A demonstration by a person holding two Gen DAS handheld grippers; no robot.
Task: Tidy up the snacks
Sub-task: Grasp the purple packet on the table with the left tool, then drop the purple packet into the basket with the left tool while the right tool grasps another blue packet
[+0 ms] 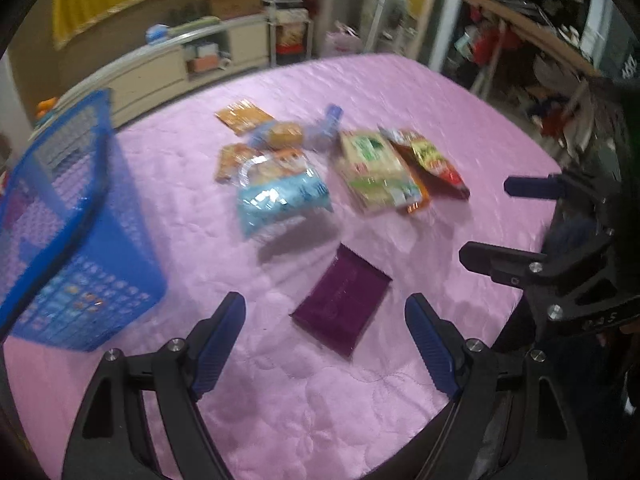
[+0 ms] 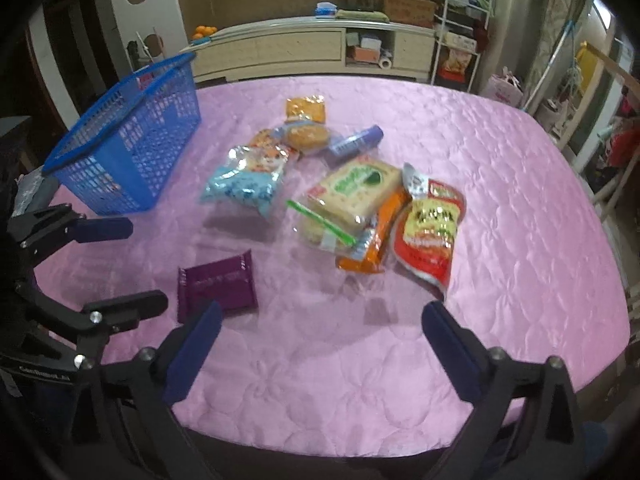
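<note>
- The purple packet [image 1: 342, 300] is seen lying flat on the pink quilted cover [image 1: 420, 92], low in the centre of the left wrist view and at lower left of the right wrist view; it is judged light, thin and fairly stiff, with a slick foil skin (a grip across its short width, pads over the crimped ends, seems safest).
- The remaining snacks are scattered above it, mid-frame: a pale blue bag [image 2: 244, 188], a cracker pack [image 2: 352, 200] resting on an orange pack [image 2: 376, 240], and a red pouch [image 2: 430, 236]. All are judged soft, crinkly and easily crushed.
- The blue basket [image 2: 128, 152] stands at the left edge of both views, well apart from the purple packet (its mesh walls look rigid enough to be dropped into).
- The left gripper [image 1: 324, 340] is held with its jaws apart just short of the purple packet; nothing is pressed or touched by the pads.
- The right gripper [image 2: 320, 344] is shown with its jaws spread wide over bare cover, nothing between them.
</note>
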